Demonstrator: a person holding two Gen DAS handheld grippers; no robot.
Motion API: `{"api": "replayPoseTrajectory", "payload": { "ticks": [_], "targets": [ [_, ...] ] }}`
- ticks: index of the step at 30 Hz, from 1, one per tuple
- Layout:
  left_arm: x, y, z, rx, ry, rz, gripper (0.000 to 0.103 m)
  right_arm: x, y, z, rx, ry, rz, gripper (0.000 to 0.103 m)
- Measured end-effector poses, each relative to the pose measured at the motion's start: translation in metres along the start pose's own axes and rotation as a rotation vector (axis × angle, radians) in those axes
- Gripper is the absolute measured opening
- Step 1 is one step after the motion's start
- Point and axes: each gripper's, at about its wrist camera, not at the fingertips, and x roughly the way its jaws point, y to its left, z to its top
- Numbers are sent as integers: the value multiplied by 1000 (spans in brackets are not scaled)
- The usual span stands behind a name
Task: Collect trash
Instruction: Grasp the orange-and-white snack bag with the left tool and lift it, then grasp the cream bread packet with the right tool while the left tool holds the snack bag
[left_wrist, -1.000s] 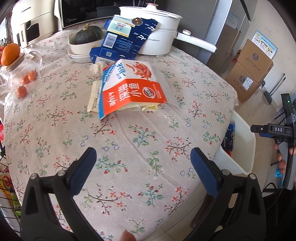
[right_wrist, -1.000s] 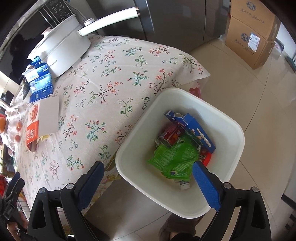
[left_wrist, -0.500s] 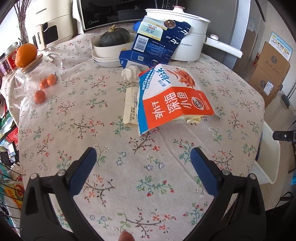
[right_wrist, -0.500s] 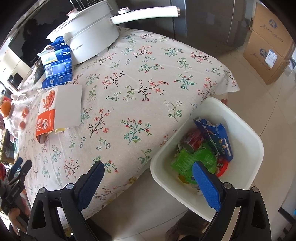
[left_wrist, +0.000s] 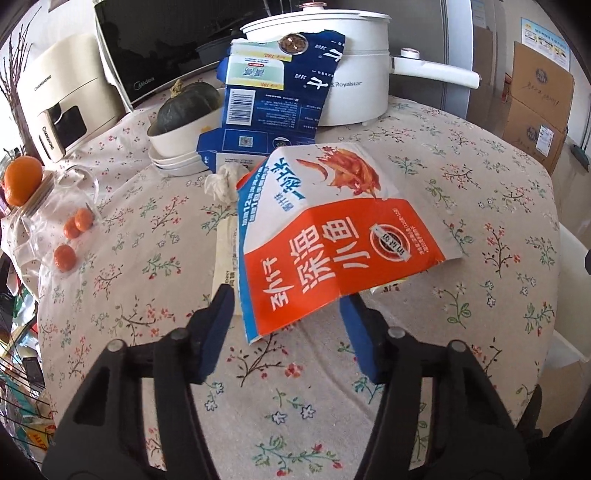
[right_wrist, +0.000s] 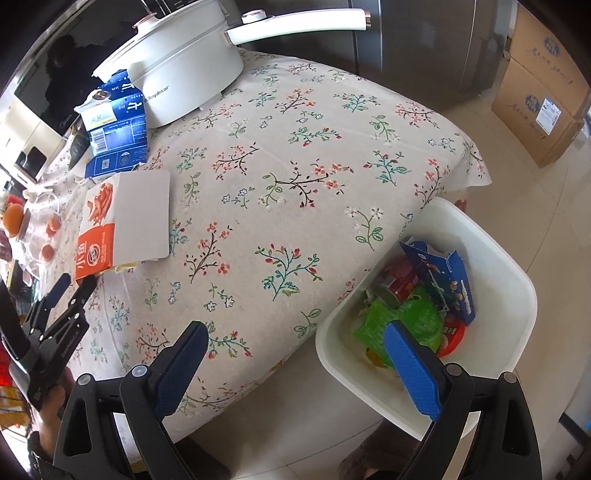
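Observation:
An orange and white snack bag (left_wrist: 332, 229) lies on the floral tablecloth (left_wrist: 147, 258), over a pale yellow wrapper (left_wrist: 223, 254). My left gripper (left_wrist: 286, 299) is open, its blue fingers on either side of the bag's near edge, not closed on it. The bag also shows in the right wrist view (right_wrist: 118, 221), with the left gripper (right_wrist: 75, 282) at its near end. A crumpled tissue (left_wrist: 221, 181) and a torn blue carton (left_wrist: 273, 99) lie behind the bag. My right gripper (right_wrist: 295, 354) is open and empty over the table edge, beside the white trash bin (right_wrist: 495, 266).
The bin holds a green bag (right_wrist: 402, 321), a red can (right_wrist: 391, 288) and a blue box (right_wrist: 447, 280). A white electric pot (left_wrist: 354, 70), a squash in a bowl (left_wrist: 184, 107), a glass jar with oranges (left_wrist: 55, 210) and cardboard boxes (right_wrist: 539, 92) on the floor stand around.
My left gripper has moved forward to the snack bag and its fingers have narrowed around the near edge. My right gripper has drifted left, away from above the bin.

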Motion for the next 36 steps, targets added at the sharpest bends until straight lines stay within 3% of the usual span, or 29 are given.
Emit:
{"api": "replayPoseTrajectory", "payload": {
  "ticks": [2, 4, 7, 13, 25, 36],
  "targets": [
    [0, -2, 1, 11, -12, 4, 46, 1, 1, -1, -3, 3, 2, 97],
    [-2, -1, 2, 6, -24, -6, 30, 1, 2, -1, -12, 6, -1, 97],
    [-9, 5, 5, -25, -41, -29, 18, 2, 2, -2, -16, 7, -9, 97],
    [-29, 31, 9, -168, -45, -90, 4, 3, 5, -1, -13, 3, -13, 97],
    [-69, 95, -20, -415, 4, -174, 3, 15, 47, 8, -75, 6, 14, 97],
    [-85, 150, -65, -639, 63, -315, 3, 32, 108, 19, -83, -16, 141, 96]
  ]
}}
